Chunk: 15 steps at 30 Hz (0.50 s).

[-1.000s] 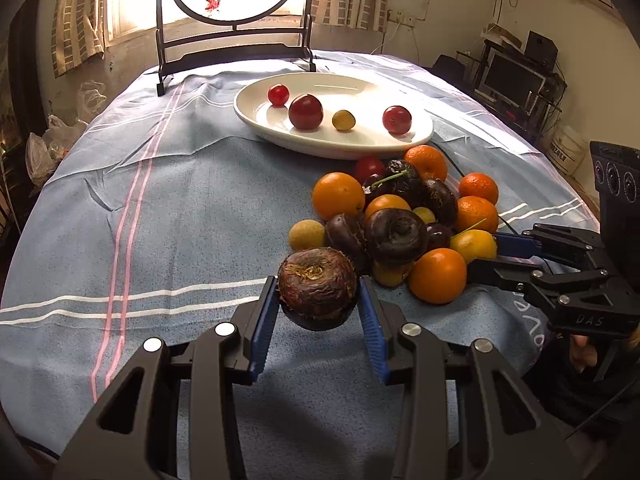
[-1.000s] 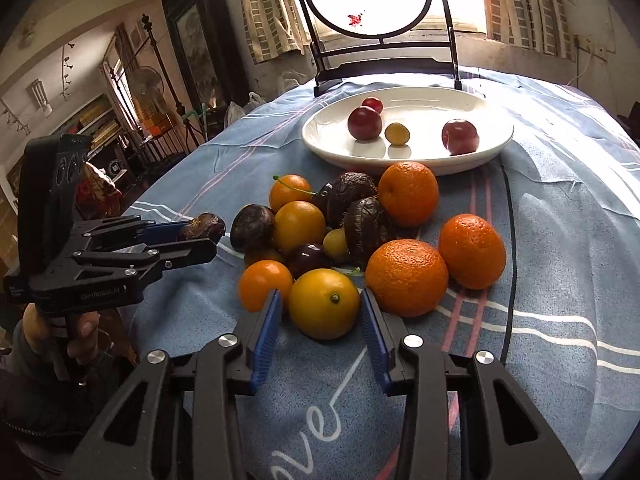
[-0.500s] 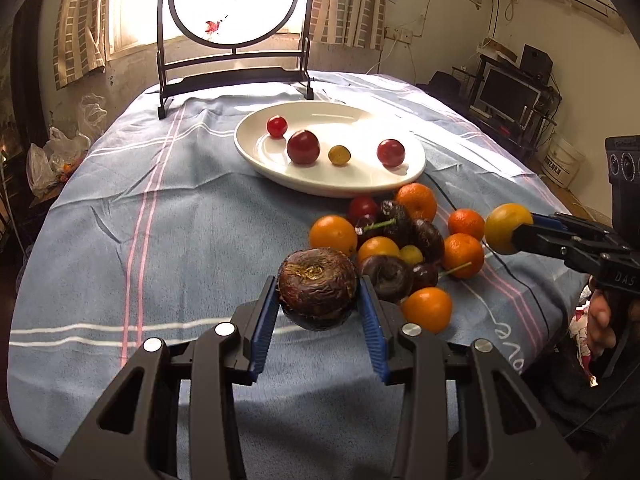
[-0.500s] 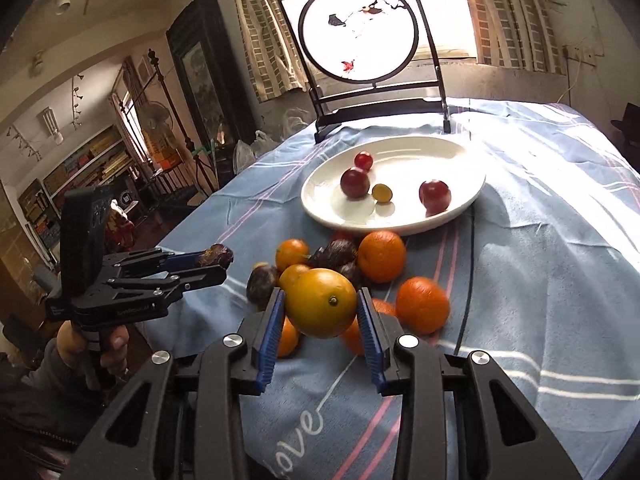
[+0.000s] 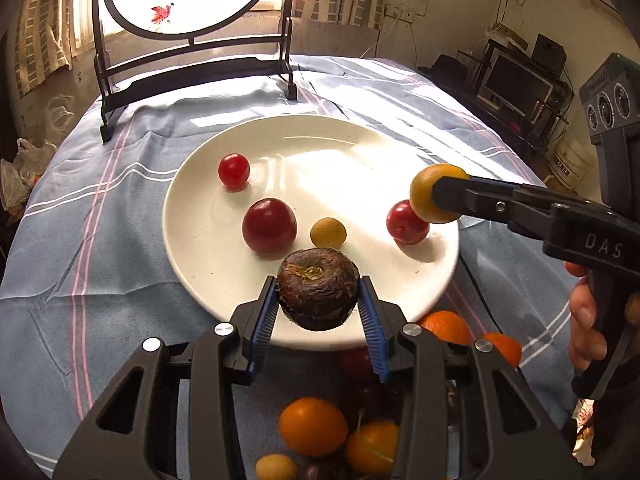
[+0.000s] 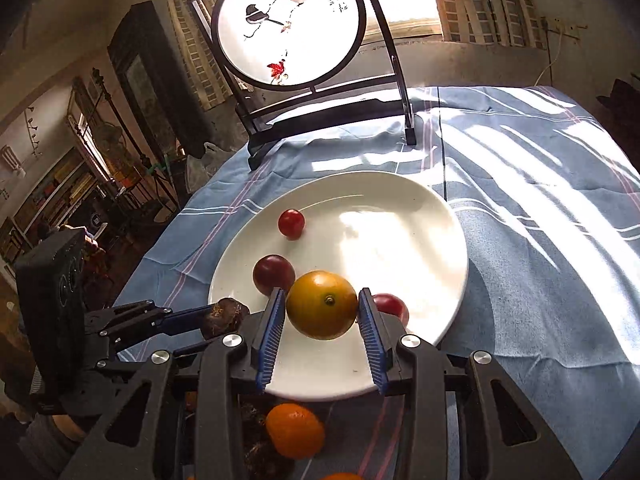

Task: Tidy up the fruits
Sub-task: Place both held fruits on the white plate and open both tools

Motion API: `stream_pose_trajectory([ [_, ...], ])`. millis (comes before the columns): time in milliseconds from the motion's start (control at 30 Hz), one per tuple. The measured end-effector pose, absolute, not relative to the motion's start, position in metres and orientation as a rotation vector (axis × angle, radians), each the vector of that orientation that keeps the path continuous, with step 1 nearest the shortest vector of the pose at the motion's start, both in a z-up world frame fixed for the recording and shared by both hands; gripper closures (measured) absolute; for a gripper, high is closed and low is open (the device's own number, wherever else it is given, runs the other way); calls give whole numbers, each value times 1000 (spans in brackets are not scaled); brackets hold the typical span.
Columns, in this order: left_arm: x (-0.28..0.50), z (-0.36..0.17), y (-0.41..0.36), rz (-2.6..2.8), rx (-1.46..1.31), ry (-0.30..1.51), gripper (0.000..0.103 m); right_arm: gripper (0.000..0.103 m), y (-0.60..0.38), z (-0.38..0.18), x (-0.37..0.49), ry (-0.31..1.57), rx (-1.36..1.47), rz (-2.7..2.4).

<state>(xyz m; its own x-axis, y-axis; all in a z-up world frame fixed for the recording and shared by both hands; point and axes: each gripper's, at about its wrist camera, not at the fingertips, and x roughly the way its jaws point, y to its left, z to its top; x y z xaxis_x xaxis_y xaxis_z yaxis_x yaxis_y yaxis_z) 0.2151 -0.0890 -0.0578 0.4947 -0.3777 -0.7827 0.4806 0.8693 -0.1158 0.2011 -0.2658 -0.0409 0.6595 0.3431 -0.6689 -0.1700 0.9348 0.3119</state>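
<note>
My left gripper [image 5: 318, 285] holds a dark wrinkled fruit [image 5: 318, 300] over the near rim of the white plate [image 5: 200, 248]; its jaws are opening slightly with the fruit still between the pads. From the right, my right gripper [image 5: 438, 196] carries a yellow-orange citrus [image 5: 424, 188] above the plate's right side, near a red plum [image 5: 402, 224]. In the right wrist view the right gripper [image 6: 322, 301] grips the citrus [image 6: 322, 308] over the plate [image 6: 400, 240], jaws also easing open. The left gripper [image 6: 224, 318] with its dark fruit [image 6: 228, 312] hangs at the left.
On the plate lie a small red fruit [image 5: 234, 171], a dark red plum [image 5: 269, 226] and a small yellow fruit [image 5: 328, 233]. The pile of oranges [image 5: 312, 426] and dark fruits sits under the grippers. A round painted screen [image 5: 192, 20] stands behind the plate.
Both grippers lifted their fruit from the pile and carried it forward over the plate. The pile has slid beneath the fingers; the plate fills the middle of both views.
</note>
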Motion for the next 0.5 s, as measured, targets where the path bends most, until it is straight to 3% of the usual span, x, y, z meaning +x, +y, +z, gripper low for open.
stream_pose_trajectory([
  [133, 217, -45, -83, -480, 96, 872, 35, 59, -263, -27, 190, 729, 190, 263],
  [300, 172, -24, -59, -491, 100, 792, 34, 59, -265, -16, 142, 685, 139, 260],
  [500, 97, -40, -48, -529, 209, 782, 34, 59, -270, -30, 73, 682, 123, 268],
])
